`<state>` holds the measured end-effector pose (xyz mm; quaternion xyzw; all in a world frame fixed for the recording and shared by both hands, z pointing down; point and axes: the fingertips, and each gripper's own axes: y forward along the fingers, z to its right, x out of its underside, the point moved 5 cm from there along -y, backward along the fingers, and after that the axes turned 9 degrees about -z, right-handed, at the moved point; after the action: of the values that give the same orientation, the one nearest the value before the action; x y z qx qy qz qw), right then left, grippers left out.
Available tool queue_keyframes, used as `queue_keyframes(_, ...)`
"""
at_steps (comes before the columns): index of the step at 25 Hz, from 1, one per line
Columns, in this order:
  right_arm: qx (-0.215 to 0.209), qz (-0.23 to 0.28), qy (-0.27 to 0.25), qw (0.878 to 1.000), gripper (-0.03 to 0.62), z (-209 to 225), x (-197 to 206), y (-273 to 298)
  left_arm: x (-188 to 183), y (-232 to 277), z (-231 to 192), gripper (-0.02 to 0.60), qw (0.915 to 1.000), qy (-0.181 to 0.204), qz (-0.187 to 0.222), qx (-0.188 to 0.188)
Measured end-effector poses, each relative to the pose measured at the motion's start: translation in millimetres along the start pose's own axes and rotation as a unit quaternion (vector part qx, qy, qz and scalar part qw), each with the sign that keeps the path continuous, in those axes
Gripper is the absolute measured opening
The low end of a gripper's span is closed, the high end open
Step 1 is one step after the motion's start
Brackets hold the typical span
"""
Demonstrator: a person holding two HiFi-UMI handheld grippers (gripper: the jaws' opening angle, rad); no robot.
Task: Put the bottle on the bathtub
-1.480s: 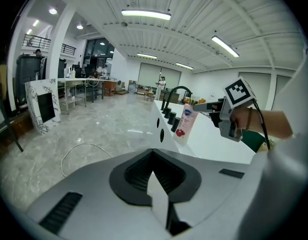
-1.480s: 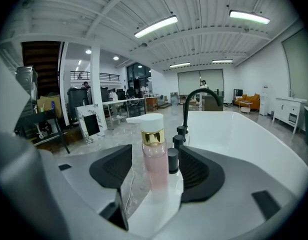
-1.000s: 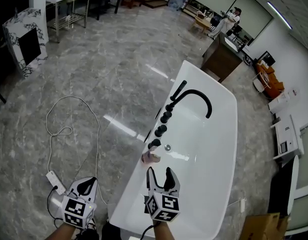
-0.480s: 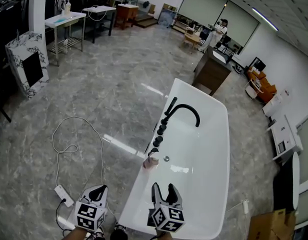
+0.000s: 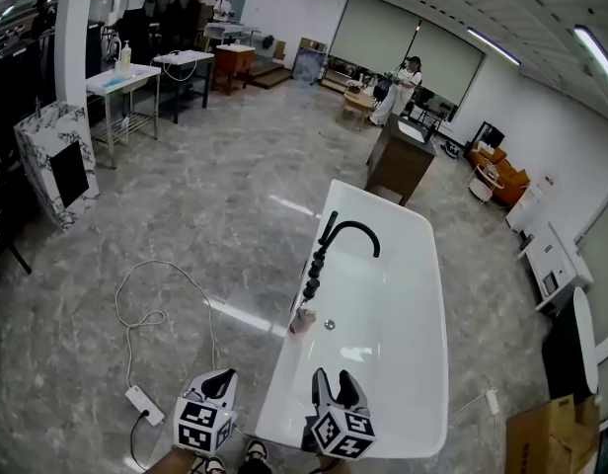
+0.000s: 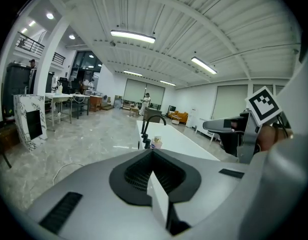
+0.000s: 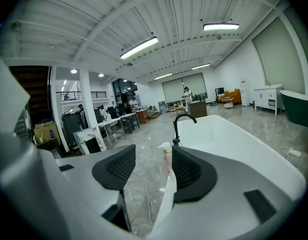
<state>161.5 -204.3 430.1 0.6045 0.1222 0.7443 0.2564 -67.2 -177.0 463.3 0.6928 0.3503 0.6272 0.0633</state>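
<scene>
We hold our right gripper (image 5: pixel 334 383) by the near end of the white bathtub (image 5: pixel 434 363). Its fingers (image 7: pixel 116 166) stand wide apart. They have just been closing a little, and nothing is between them. The pink bottle (image 5: pixel 302 321) with the white top stands upright on the edge of the bathtub. It is well ahead of the right fingers and a little to their left. In the right gripper view we see the bottle through the gap between the fingers, but it is far off and they do not touch it. Our left gripper (image 5: pixel 223 376) is over the grey floor (image 5: pixel 186 196), just beside the bathtub and to the left of the right gripper. Its fingers (image 6: pixel 139 169) are pressed together and they hold nothing. From these fingers the bottle is ahead and a bit to the right, well apart from them. Just past the bottle, farther from both pairs of fingers, a row of black knobs (image 5: pixel 312 270) sits on the same edge. Past the knobs a curved black faucet (image 5: pixel 355 227) bends over the bathtub. A white cable (image 5: pixel 151 316) lies in loops on the floor, ahead of the left fingers and to their left. A white power strip (image 5: pixel 144 403) lies on the floor near the left gripper, on its left side. Far away, past the other end of the bathtub, a person (image 5: pixel 401 77) stands in the room.
</scene>
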Motion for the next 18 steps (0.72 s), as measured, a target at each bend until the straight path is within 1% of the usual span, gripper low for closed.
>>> queue_keyframes(3, 0.003, 0.006, 0.007, 1.0, 0.234, -10.6, 2.0, -17.5, -4.0, -16.7, 7.8, 0.003, 0.9998, 0.015, 0.004, 0.011)
queue_keyframes(7, 0.02, 0.019, 0.015, 1.0, 0.205, -20.2, 4.5, -38.5, -5.9, -36.5, 13.4, 0.003, 0.9993, 0.031, 0.01, 0.02)
queue_keyframes(9, 0.028, 0.026, 0.017, 0.999, 0.168, -23.0, 4.8, -47.2, -7.8, -43.6, 13.5, 0.003, 0.9991, 0.034, 0.015, 0.022)
queue_keyframes(12, 0.041, 0.033, 0.013, 0.999, 0.07, -26.1, 7.1, -59.8, -9.6, -51.9, 13.2, 0.003, 0.999, 0.033, 0.022, 0.022)
queue_keyframes(13, 0.045, 0.034, 0.009, 0.998, 0.049, -27.1, 7.6, -63.6, -10.7, -53.7, 13.1, 0.003, 0.9989, 0.034, 0.024, 0.021)
queue_keyframes(18, 0.053, 0.041, -0.004, 0.998, 0.032, -27.9, 1.6, -79.2, -23.1, -56.0, 15.7, 0.003, 0.9984, 0.038, 0.034, 0.024)
